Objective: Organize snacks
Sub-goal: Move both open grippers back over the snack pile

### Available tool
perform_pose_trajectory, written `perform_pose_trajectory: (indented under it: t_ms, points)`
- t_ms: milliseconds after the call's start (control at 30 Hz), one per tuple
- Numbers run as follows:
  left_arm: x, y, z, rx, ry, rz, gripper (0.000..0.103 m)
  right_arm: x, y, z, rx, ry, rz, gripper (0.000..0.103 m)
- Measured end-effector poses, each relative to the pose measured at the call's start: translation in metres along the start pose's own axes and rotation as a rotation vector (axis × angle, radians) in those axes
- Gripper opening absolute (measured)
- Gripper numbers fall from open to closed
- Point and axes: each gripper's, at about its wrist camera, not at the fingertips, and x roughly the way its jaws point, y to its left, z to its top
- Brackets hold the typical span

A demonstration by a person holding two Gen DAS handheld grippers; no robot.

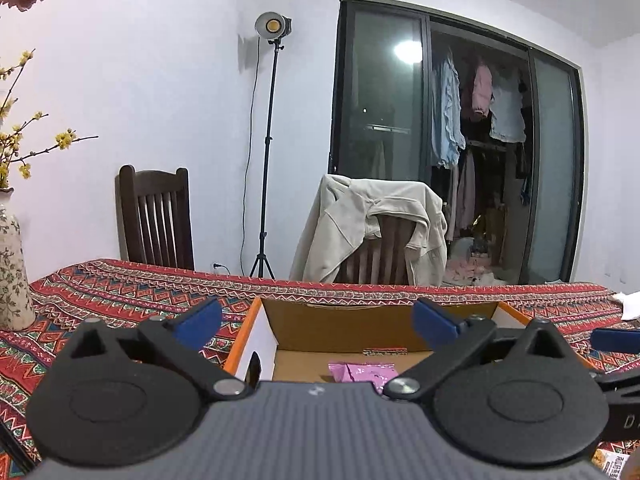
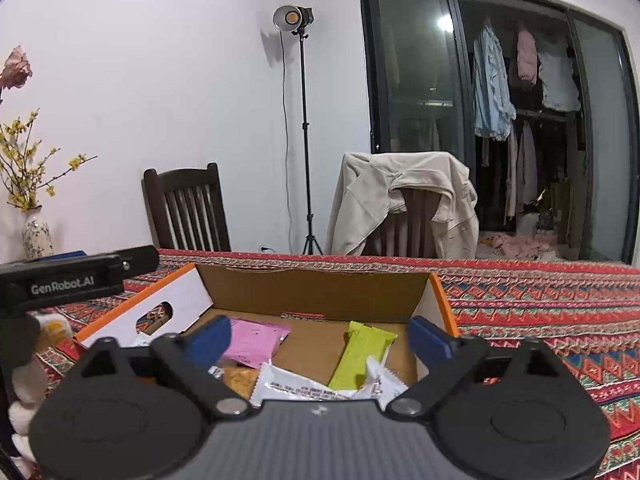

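An open cardboard box [image 2: 320,292] with orange-edged white sides sits on the patterned tablecloth. In the right wrist view it holds a pink packet [image 2: 256,342], a lime-green bar [image 2: 362,354], white wrappers [image 2: 304,388] and an orange snack [image 2: 238,380]. My right gripper [image 2: 319,338] is open and empty, just above the box's near side. My left gripper [image 1: 318,320] is open and empty over the same box [image 1: 352,326], where the pink packet [image 1: 362,372] shows. The left gripper's body [image 2: 76,276] appears at the left of the right wrist view.
A flowered vase [image 1: 12,272] with yellow blossoms stands at the table's left. More snack packets [image 2: 52,328] lie left of the box. Two wooden chairs [image 1: 156,216] stand behind the table, one draped with a beige jacket [image 1: 372,224]. A light stand [image 1: 266,152] is by the wall.
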Motion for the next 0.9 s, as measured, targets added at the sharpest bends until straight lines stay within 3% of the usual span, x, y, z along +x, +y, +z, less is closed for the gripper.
perform_pose_trajectory:
  t_ms: [433, 600, 900]
  points:
    - [-0.037, 0.008, 0.037, -0.064, -0.02, -0.037, 0.103, -0.025, 0.013, 0.017, -0.045, -0.032, -0.045, 0.103]
    - [-0.051, 0.017, 0.045, -0.067, 0.038, -0.064, 0.103, -0.039, 0.015, 0.026, -0.038, 0.059, -0.022, 0.103]
    - [-0.075, 0.039, 0.027, -0.07, 0.134, -0.03, 0.103, -0.063, 0.022, 0.002, -0.013, 0.212, 0.028, 0.103]
